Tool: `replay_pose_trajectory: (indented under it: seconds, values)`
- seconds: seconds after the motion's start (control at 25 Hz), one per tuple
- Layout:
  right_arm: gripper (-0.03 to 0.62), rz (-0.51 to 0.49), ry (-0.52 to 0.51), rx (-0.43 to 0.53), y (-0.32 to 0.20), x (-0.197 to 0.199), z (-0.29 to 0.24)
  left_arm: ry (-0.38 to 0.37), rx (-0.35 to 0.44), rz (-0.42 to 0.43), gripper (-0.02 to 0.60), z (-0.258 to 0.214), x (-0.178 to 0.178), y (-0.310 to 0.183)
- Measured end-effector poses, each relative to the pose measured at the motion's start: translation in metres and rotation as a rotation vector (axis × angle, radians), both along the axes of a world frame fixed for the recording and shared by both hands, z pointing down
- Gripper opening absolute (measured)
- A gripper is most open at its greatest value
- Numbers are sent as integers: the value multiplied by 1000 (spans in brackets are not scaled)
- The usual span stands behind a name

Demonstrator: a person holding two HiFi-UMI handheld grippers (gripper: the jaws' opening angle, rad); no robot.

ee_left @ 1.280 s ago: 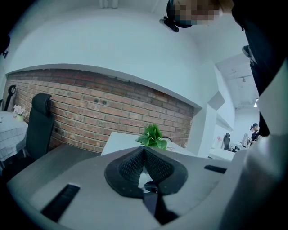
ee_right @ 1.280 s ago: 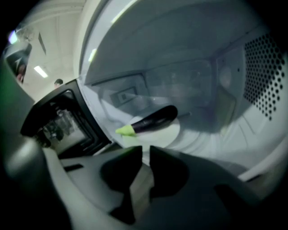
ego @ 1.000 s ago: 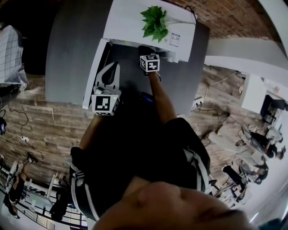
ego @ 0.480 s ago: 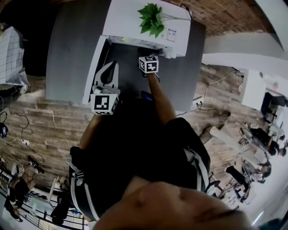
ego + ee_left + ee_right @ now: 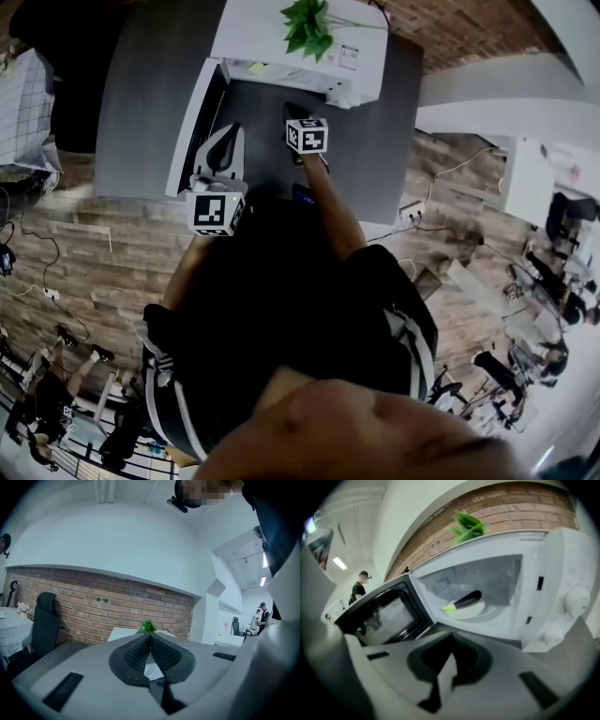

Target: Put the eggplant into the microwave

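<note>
One dark purple eggplant (image 5: 468, 599), lime-green stem, on white plate (image 5: 472, 613) inside open microwave (image 5: 553, 555), left gripper (image 5: 150, 635) and right gripper (image 5: 451, 639) closed, empty.

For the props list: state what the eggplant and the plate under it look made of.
Eggplant: glossy dark purple, flat lime-green stem; probably a plastic replica. Plate: smooth, pale; glass or ceramic, too small to tell.
</note>
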State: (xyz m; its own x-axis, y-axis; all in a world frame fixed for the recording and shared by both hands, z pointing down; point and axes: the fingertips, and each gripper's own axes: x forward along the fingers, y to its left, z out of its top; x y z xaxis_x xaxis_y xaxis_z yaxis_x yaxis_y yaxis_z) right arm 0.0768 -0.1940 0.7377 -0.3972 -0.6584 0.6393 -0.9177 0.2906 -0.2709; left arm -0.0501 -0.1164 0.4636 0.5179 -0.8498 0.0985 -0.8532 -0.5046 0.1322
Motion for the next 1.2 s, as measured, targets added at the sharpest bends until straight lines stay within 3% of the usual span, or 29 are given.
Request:
replay_pose_trajectory:
  seconds: [0.44,0.76,1.2]
  values:
    - [31,39,-27,9,50,29,-18,7,9,-30,35,-7,26,55]
    - [31,52,-46,14,99,47,-40,-30,-10,-87,35,-3,35,104]
    - [32,50,-83,105,156,24,-99,-33,16,-85,35,-4,22,119]
